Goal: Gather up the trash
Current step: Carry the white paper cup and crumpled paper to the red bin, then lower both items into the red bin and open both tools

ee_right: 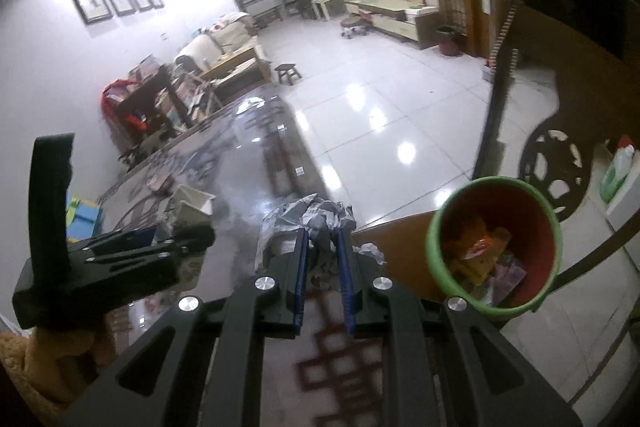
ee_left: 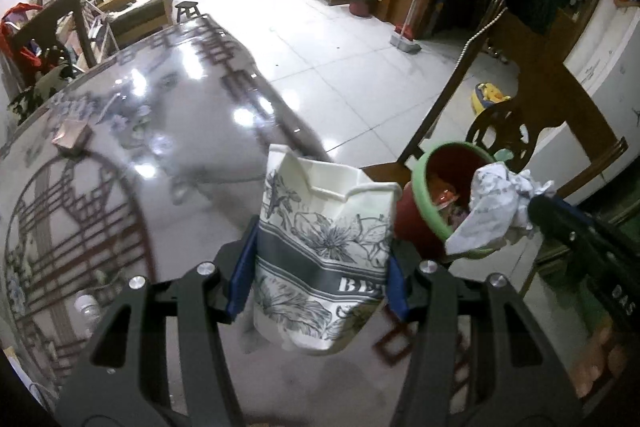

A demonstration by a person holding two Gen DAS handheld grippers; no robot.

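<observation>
A glossy patterned tabletop point(ee_left: 168, 147) is seen beneath both grippers. Past its edge, on a wooden chair seat, a red bin with a green rim point(ee_right: 494, 245) stands, already holding wrappers. A floral paper bag point(ee_left: 320, 251) is clamped upright between the fingers of the left gripper point(ee_left: 316, 279). Crumpled paper point(ee_right: 308, 217) is pinched between the nearly closed fingers of the right gripper point(ee_right: 323, 255), near the bin.

glossy patterned table point(ee_left: 120, 155) | wooden chair point(ee_left: 532, 99) | small stool point(ee_left: 187, 11)
</observation>
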